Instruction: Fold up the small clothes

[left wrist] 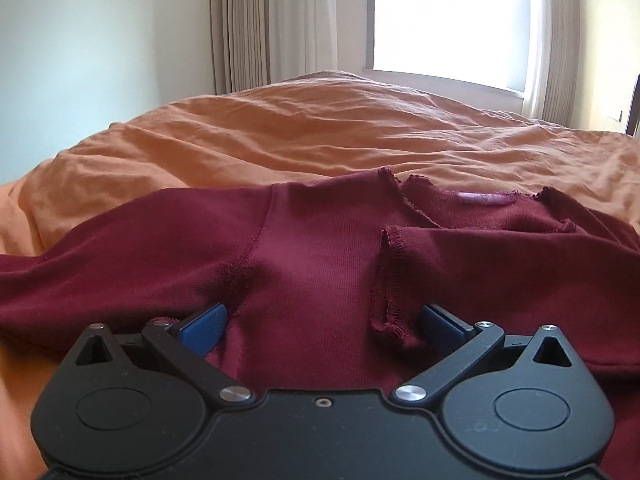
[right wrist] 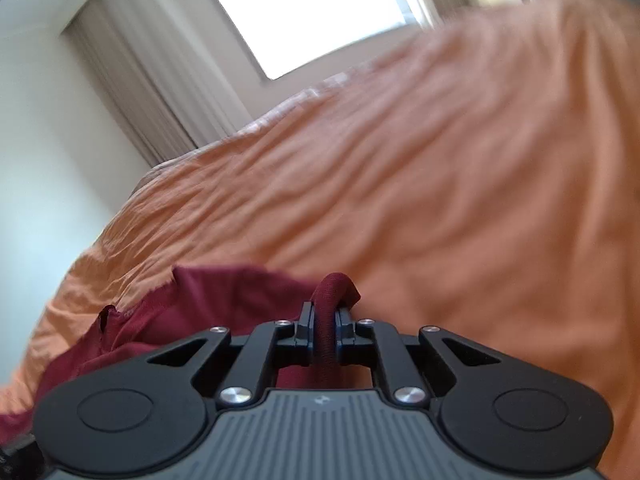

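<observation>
Two grippers work one maroon top point(left wrist: 320, 264). The right gripper point(right wrist: 325, 330) is clamped on a rolled hem edge, probably to carry it across for a fold. The left gripper point(left wrist: 322, 322), jaws wide, straddles cloth below the armpit seam without pinching. The top lies on the orange bedcover point(left wrist: 320, 132); its lower half is hidden under both tools.

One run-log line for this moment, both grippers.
left gripper: open over dark red knit garment | right gripper: shut on garment fold | surface: orange bedsheet
</observation>
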`<state>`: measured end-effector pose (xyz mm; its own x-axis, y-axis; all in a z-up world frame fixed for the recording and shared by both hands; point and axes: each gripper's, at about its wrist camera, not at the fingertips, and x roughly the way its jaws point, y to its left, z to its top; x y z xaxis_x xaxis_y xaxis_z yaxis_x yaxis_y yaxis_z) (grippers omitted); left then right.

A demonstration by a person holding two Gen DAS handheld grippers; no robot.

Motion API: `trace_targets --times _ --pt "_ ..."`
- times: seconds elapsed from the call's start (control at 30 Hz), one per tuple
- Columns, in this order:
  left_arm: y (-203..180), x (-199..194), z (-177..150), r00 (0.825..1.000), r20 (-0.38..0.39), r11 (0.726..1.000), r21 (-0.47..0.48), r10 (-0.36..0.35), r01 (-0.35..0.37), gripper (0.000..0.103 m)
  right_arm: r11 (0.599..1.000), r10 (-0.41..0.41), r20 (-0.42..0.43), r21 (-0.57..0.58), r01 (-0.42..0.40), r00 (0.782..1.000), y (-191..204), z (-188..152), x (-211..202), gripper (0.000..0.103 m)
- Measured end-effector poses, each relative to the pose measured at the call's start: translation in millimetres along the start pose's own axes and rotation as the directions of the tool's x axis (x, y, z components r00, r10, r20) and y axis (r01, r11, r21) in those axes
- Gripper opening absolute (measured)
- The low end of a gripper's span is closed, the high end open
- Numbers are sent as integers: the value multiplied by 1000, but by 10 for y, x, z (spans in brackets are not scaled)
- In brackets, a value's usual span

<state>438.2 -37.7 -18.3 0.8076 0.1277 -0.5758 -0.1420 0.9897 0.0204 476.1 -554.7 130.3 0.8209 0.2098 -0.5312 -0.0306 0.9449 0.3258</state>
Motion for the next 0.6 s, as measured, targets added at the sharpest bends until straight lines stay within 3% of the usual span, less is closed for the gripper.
trace_targets --times 0.07,0.13,0.2,0.27,0.33,0.43,0.5,0.53,0.57,0.6 --pt "9 8 -12 1000 1 1000 -3 -3 3 103 977 -40 84 -205 57 996 290 127 -147 9" --pt "27 12 -6 1000 -1 1000 -13 -10 10 103 920 -67 149 -373 119 986 575 205 -245 9" --pt "27 12 -6 1000 1 1000 -15 -12 12 103 876 -104 156 -454 165 982 758 244 -230 9" --pt "14 12 -14 1000 7 1000 -9 -12 12 103 873 -148 117 -450 185 982 765 260 -133 9" --pt "-2 16 -24 1000 9 1000 -1 -6 6 103 896 -173 64 -405 184 983 636 219 6 9" --pt "-14 12 -32 1000 12 1000 5 -2 2 103 939 -151 25 -309 151 988 392 59 97 11" --pt "-13 11 -32 1000 13 1000 4 -3 3 103 954 -145 30 -260 148 989 292 -30 30 28" --pt "-13 10 -33 1000 14 1000 3 -3 3 103 959 -146 46 -239 153 988 238 -71 -83 45" --pt "-12 11 -34 1000 14 1000 4 -4 4 103 965 -138 62 -217 149 988 191 -120 -199 56" --pt "-11 11 -34 1000 14 1000 4 -3 3 103 969 -130 72 -204 142 989 160 -164 -300 58"
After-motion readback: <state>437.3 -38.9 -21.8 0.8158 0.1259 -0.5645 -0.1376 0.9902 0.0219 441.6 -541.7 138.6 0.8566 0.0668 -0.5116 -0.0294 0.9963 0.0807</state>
